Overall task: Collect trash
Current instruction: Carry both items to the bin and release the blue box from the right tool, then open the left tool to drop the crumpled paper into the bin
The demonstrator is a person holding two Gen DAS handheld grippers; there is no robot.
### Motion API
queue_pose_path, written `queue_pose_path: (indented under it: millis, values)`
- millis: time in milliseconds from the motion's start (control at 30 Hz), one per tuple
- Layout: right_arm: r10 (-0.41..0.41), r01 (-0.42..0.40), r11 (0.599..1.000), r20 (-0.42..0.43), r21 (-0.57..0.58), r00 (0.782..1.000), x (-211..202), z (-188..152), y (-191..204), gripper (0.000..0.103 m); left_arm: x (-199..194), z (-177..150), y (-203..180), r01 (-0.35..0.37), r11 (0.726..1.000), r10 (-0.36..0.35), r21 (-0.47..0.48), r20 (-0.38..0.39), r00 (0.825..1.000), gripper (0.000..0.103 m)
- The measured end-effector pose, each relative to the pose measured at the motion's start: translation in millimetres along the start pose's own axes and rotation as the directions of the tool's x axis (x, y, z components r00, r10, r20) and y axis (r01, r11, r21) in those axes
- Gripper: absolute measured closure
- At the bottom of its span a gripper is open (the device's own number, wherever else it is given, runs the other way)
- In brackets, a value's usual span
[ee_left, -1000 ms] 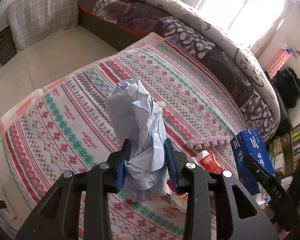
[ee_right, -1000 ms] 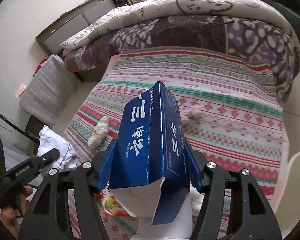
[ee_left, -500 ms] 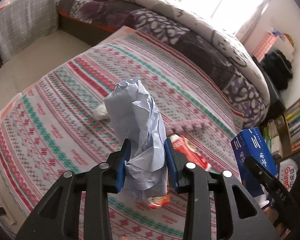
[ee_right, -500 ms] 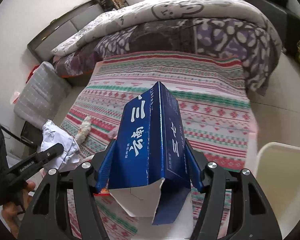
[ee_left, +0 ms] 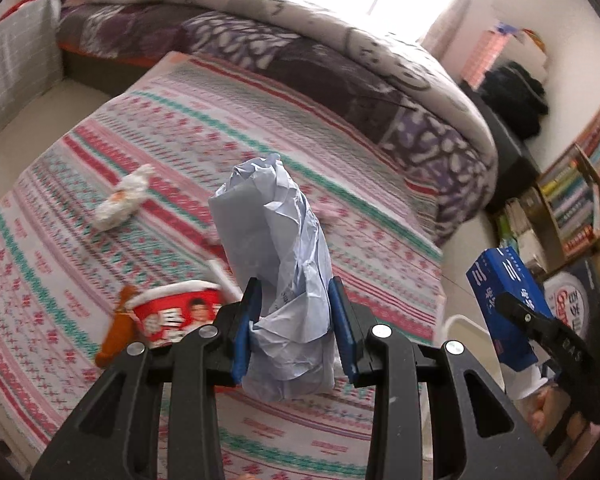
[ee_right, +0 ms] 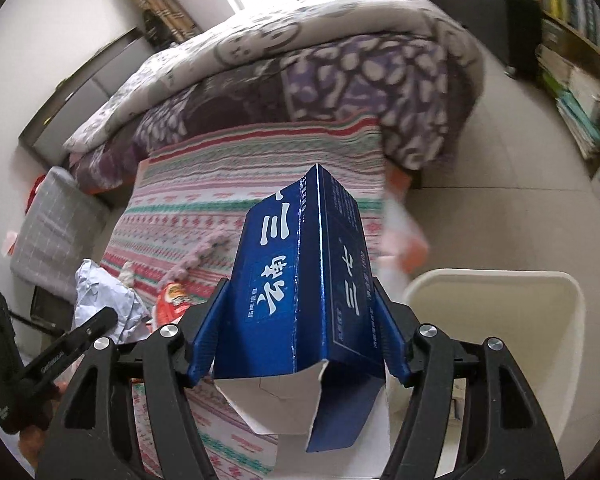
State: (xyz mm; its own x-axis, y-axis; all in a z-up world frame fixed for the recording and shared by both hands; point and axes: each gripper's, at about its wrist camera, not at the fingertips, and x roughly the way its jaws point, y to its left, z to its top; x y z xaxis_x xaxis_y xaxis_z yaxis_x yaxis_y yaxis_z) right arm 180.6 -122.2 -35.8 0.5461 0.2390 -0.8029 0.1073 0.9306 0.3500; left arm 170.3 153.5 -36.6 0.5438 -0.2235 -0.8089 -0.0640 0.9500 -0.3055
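My left gripper (ee_left: 294, 320) is shut on a crumpled pale blue paper wad (ee_left: 276, 264), held above the patterned bed cover (ee_left: 220, 132). My right gripper (ee_right: 300, 328) is shut on a dark blue carton (ee_right: 304, 276) with white characters and an open bottom flap. A white bin (ee_right: 496, 320) stands on the floor just right of the carton; its rim also shows in the left wrist view (ee_left: 462, 326). The carton shows at the right in the left wrist view (ee_left: 504, 292), and the paper wad at the left in the right wrist view (ee_right: 104, 296).
On the cover lie a red instant-noodle cup (ee_left: 176, 312), a brown wrapper (ee_left: 116, 332), a white crumpled tissue (ee_left: 124, 198) and a pink knitted piece (ee_right: 204, 252). A rumpled quilt (ee_left: 340, 52) covers the far bed. Bookshelves (ee_left: 576, 200) stand on the right.
Both grippers have swung to the right, each still shut on its load. The white bin has come further into the right wrist view, and the noodle cup now shows beside the left gripper.
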Motion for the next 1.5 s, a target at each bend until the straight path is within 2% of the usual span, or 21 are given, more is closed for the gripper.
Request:
queue_pose_path:
  millis: [267,533,667,767,933,1133,1300,1367,1467,1500]
  values:
    - [-0.051,0.051,0.997,-0.003,0.065,0.999,-18.5,-0.1,-44.2,0.038,8.8,-17.8,-53.1,0.068,0.989,-0.065,0.131,-0.021,0.998,0.068]
    - [-0.128,0.132,0.983,-0.044,0.126,0.991,-30.6,-7.4,-86.5,0.036,19.9,-41.1,-102.2,0.121,0.966,-0.109,0.230,-0.065,0.992,0.068]
    - [-0.162,0.169,0.970,-0.053,0.172,0.985,-38.9,-11.1,-108.1,0.031,25.6,-53.7,-125.0,0.149,0.951,-0.128,0.269,-0.095,0.987,0.068]
    - [-0.197,0.201,0.955,-0.040,0.218,0.980,-48.0,-12.3,-124.7,0.023,30.0,-62.8,-141.1,0.165,0.939,-0.135,0.302,-0.117,0.984,0.068]
    - [-0.234,0.228,0.931,-0.012,0.285,0.972,-63.0,-12.5,-148.1,0.017,35.1,-79.6,-165.7,0.195,0.918,-0.148,0.346,-0.157,0.976,0.067]
    - [-0.256,0.234,0.904,0.014,0.358,0.967,-77.0,-11.6,-170.0,0.014,37.0,-95.5,-190.8,0.220,0.893,-0.158,0.393,-0.184,0.970,0.067]
    - [-0.264,0.234,0.896,0.028,0.376,0.964,-85.6,-12.3,-179.8,0.013,39.7,-106.8,-207.1,0.266,0.877,-0.188,0.400,-0.225,0.956,0.065]
    - [-0.267,0.237,0.896,0.031,0.375,0.963,-86.9,-12.9,-181.4,0.013,39.6,-109.8,-210.5,0.283,0.871,-0.202,0.401,-0.232,0.951,0.052]
    - [-0.265,0.234,0.897,0.032,0.375,0.964,-87.4,-13.7,-182.1,0.013,38.1,-111.3,-213.5,0.308,0.868,-0.227,0.391,-0.240,0.944,0.039]
    - [-0.265,0.233,0.897,0.033,0.375,0.964,-87.6,-13.8,-182.2,0.013,37.5,-110.9,-213.2,0.310,0.868,-0.231,0.387,-0.238,0.943,0.039]
